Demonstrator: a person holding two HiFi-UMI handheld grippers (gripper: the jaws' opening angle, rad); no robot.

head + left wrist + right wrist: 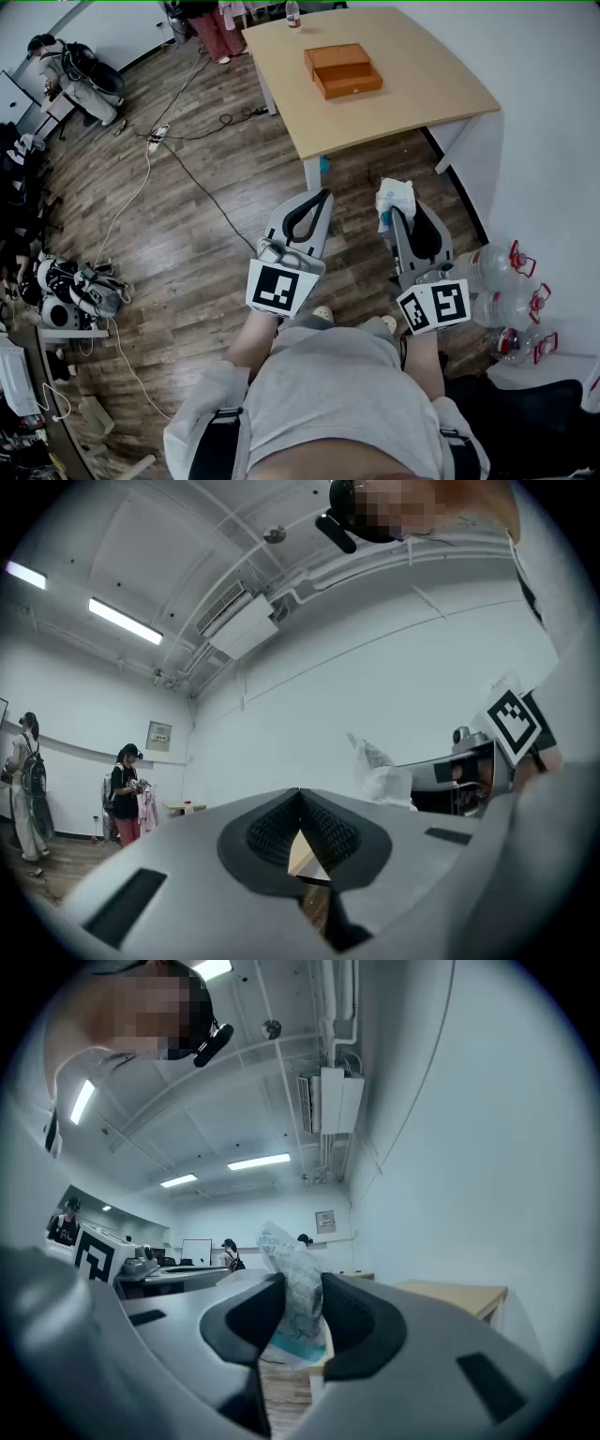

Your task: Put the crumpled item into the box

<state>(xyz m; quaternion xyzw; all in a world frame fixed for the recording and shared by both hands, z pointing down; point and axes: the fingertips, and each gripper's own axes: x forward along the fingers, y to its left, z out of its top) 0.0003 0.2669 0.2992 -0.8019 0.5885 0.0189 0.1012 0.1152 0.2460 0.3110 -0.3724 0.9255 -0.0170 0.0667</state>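
Crumpled item (395,198): a wrapper of thin, creased white film with teal print, bunched into a rough tapered wad.

Its long axis is running along the jaws. In the right gripper view it is standing up toward 12 o'clock, with the top leaning slightly to 11 and the teal-printed end hanging toward 6.

Right gripper (298,1290): it is clamping the wad, the dark pads pressing on both sides of its middle. In the head view the wad is poking out past the jaw tips toward 11 o'clock. It is hanging over the wood-plank floor (187,225), short of the table (422,89).

Left gripper (300,797): the grey jaws are meeting at their tips, with nothing between them.

Box (342,70): orange, flat and rectangular, showing as two offset slabs. It is sitting on the pale wooden table at 12 o'clock from the grippers, well apart from the wad.
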